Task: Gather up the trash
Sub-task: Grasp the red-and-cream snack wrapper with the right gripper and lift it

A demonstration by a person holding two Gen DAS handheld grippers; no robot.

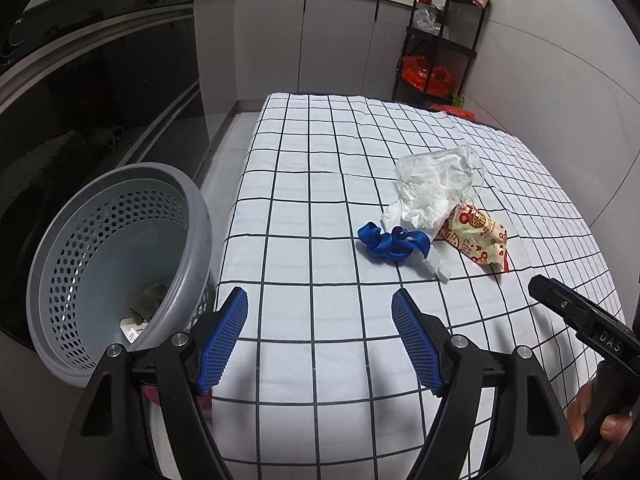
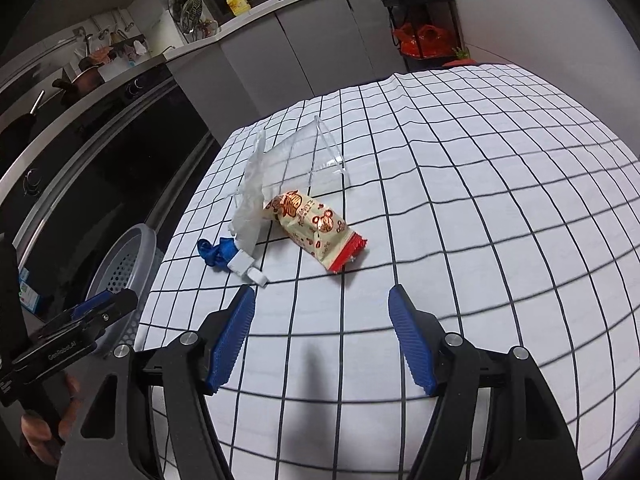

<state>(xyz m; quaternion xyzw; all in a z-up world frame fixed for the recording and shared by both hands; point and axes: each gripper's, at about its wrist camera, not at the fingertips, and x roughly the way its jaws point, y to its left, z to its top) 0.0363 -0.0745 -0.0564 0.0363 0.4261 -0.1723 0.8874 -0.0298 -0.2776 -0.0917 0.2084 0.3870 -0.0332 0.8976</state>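
Note:
On the checked tablecloth point(image 1: 320, 184) lies a small heap of trash: a blue ribbon point(image 1: 390, 242) with a white tag, a crumpled white tissue in clear plastic point(image 1: 432, 190), and a cream-and-red snack wrapper point(image 1: 478, 240). My left gripper point(image 1: 320, 300) stands open over the cloth, short of the ribbon, nothing between its blue pads. In the right wrist view the wrapper point(image 2: 316, 228), the ribbon point(image 2: 218, 254) and the clear plastic point(image 2: 296, 160) lie ahead of my right gripper point(image 2: 322, 298), which is open and empty. A grey perforated bin point(image 1: 116, 256) sits left of the table with some scraps inside.
Dark oven fronts point(image 1: 80, 100) run along the left. Grey cabinets and a sink counter point(image 1: 320, 32) stand at the back, a black shelf rack with red bags point(image 1: 436, 52) at the back right. The right gripper's body and a hand point(image 1: 592, 344) show at the lower right.

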